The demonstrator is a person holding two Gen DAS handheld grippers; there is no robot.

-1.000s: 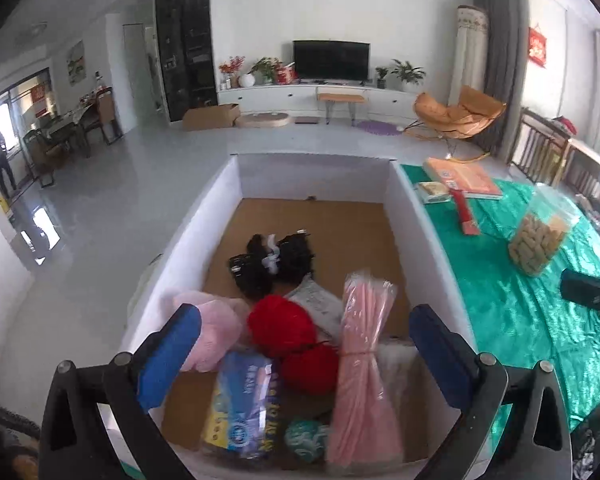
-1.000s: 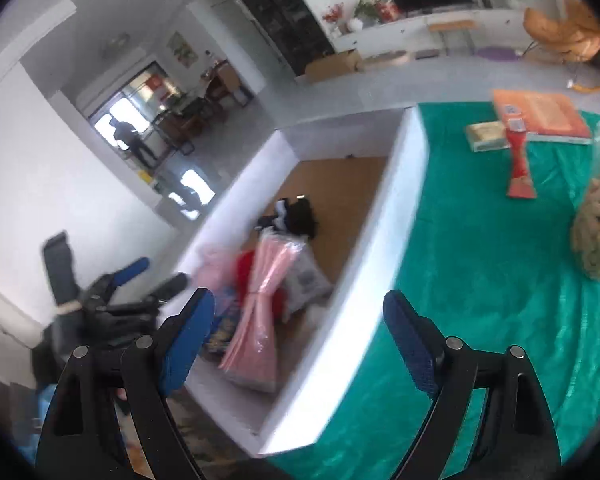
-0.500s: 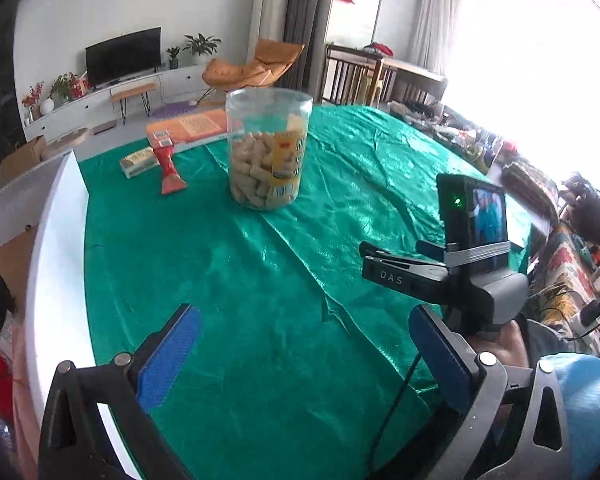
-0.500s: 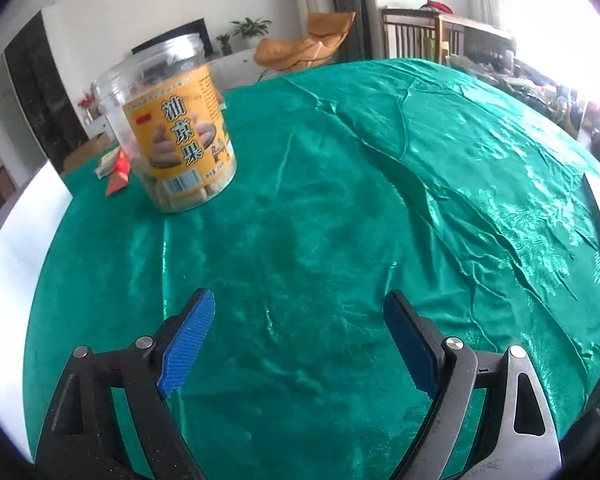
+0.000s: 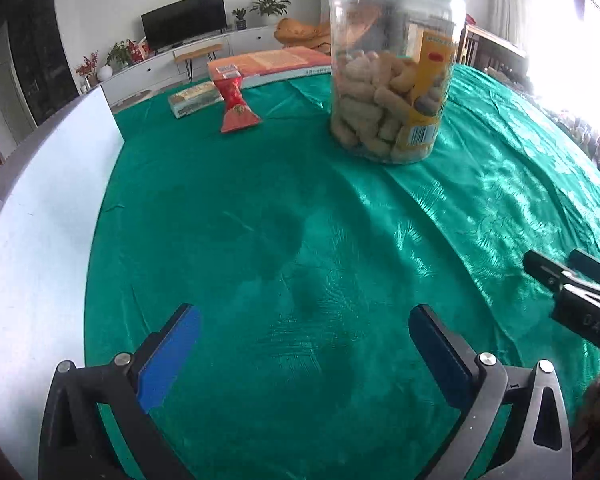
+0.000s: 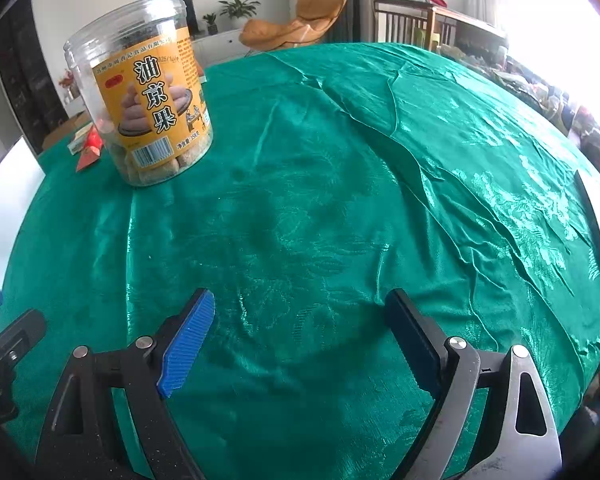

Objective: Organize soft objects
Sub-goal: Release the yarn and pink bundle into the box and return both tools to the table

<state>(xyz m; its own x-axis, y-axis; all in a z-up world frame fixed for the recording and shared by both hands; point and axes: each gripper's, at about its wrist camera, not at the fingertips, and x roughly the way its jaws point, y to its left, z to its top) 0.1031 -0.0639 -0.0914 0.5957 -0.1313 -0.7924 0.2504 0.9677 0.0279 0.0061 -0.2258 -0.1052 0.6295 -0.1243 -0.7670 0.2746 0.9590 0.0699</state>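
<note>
My left gripper [image 5: 304, 332] is open and empty, low over the green tablecloth [image 5: 300, 240]. My right gripper [image 6: 300, 320] is open and empty too, low over the same cloth [image 6: 340, 200]. No soft object shows in either view now. The white wall of the box [image 5: 40, 220] runs along the left edge of the left wrist view; its inside is hidden. Part of the right gripper's body [image 5: 576, 292] shows at the right of the left wrist view.
A clear snack jar with a yellow label [image 5: 392, 76] stands on the cloth ahead, also in the right wrist view [image 6: 148, 92]. A red packet [image 5: 236, 108], a small box [image 5: 194, 100] and an orange book [image 5: 272, 62] lie at the far side.
Both grippers have swung away from the box of soft things to the right, over the green cloth. The jar now stands closer in the left wrist view. Both stay open.
</note>
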